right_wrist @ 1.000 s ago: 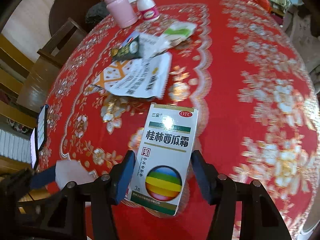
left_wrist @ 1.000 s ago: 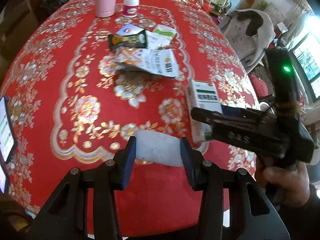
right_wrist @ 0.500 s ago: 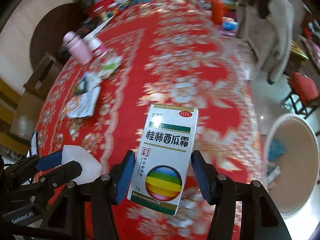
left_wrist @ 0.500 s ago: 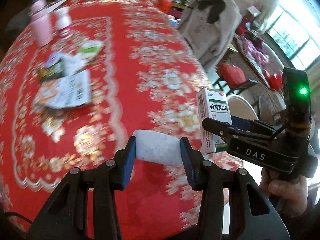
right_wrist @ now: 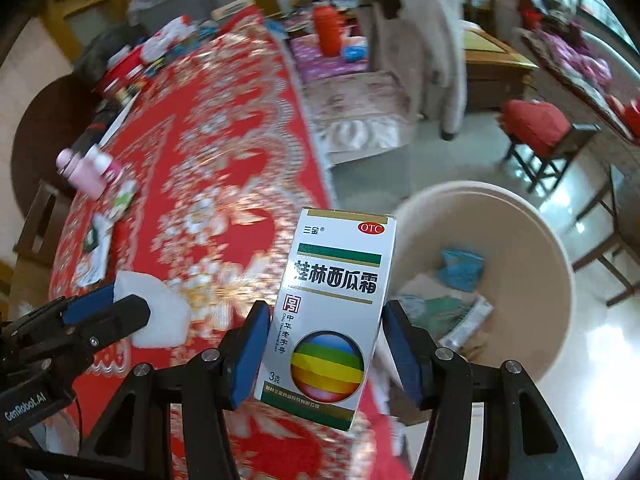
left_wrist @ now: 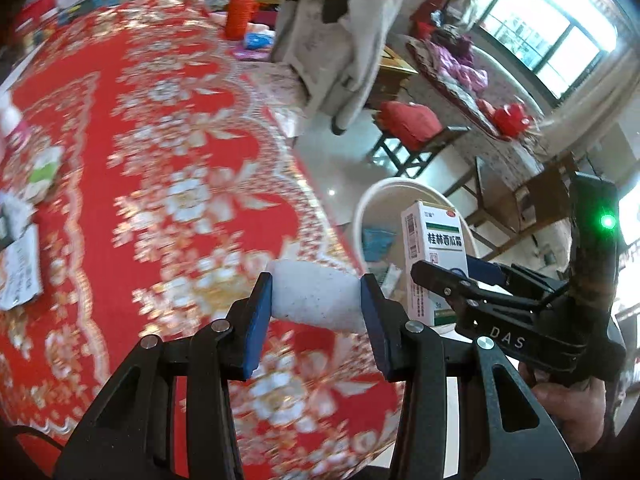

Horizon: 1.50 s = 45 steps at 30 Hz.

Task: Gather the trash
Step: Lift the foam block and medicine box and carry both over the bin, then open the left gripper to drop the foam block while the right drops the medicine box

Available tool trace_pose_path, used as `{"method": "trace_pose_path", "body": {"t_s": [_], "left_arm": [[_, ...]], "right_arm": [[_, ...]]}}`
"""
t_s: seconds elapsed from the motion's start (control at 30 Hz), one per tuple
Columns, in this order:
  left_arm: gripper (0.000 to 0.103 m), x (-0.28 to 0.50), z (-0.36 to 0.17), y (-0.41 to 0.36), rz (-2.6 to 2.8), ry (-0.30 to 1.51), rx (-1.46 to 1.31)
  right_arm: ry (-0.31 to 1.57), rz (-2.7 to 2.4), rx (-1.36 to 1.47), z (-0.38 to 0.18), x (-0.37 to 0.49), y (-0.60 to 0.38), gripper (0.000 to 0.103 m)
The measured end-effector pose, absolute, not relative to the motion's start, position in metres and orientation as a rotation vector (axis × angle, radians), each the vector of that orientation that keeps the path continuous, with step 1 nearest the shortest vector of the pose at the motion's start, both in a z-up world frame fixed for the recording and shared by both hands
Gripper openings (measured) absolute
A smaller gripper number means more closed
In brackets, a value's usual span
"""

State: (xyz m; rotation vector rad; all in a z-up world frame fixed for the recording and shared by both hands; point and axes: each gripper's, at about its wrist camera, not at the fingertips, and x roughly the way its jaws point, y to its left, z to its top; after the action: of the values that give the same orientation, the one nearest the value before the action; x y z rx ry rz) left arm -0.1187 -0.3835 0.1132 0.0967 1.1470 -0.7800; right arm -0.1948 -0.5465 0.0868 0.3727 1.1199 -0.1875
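My left gripper (left_wrist: 316, 312) is shut on a white crumpled tissue (left_wrist: 314, 298), held above the right edge of the red table (left_wrist: 192, 152). My right gripper (right_wrist: 324, 336) is shut on a white medicine box (right_wrist: 338, 304) with a rainbow ball print, held upright beside the table edge. The box also shows in the left wrist view (left_wrist: 434, 256), in front of a beige trash bin (left_wrist: 384, 208). The bin (right_wrist: 532, 280) stands on the floor just right of the box and holds several scraps. The left gripper (right_wrist: 112, 312) shows with the tissue (right_wrist: 156, 312).
Wrappers (left_wrist: 24, 256) and a pink bottle (right_wrist: 82, 172) lie far left on the table. A chair with a grey coat (left_wrist: 340, 32) stands behind the table. A stool with a red cushion (left_wrist: 412, 124) stands beyond the bin. A red thermos (right_wrist: 330, 30) stands at the back.
Both grippers have swung right from over the table toward the trash bin, each still holding its item. The bin is now large and close in the right wrist view.
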Motion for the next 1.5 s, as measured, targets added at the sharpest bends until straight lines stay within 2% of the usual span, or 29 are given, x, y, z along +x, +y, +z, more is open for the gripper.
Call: {"method": "trace_pose_path", "body": {"t_s": [0.37, 0.93, 1.23, 1.5], "left_arm": [[0.042, -0.129, 0.097, -0.461, -0.863, 1.179, 0.130], [0.042, -0.134, 0.072, -0.516, -0.887, 1.220, 0.140], [0.048, -0.132, 0.066, -0.528, -0.904, 1.231, 0.117], [0.059, -0.128, 0.065, -0.530, -0.929, 1.242, 0.072]], "right_arm": [[1.124, -0.311, 0.441, 0.080, -0.235, -0.617, 0.056], [1.147, -0.370, 0.514, 0.060, -0.260, -0.670, 0.056], [1.174, -0.369, 0.529, 0.049, -0.261, -0.683, 0.056], [1.190, -0.353, 0.539, 0.042, -0.259, -0.686, 0.057]]}}
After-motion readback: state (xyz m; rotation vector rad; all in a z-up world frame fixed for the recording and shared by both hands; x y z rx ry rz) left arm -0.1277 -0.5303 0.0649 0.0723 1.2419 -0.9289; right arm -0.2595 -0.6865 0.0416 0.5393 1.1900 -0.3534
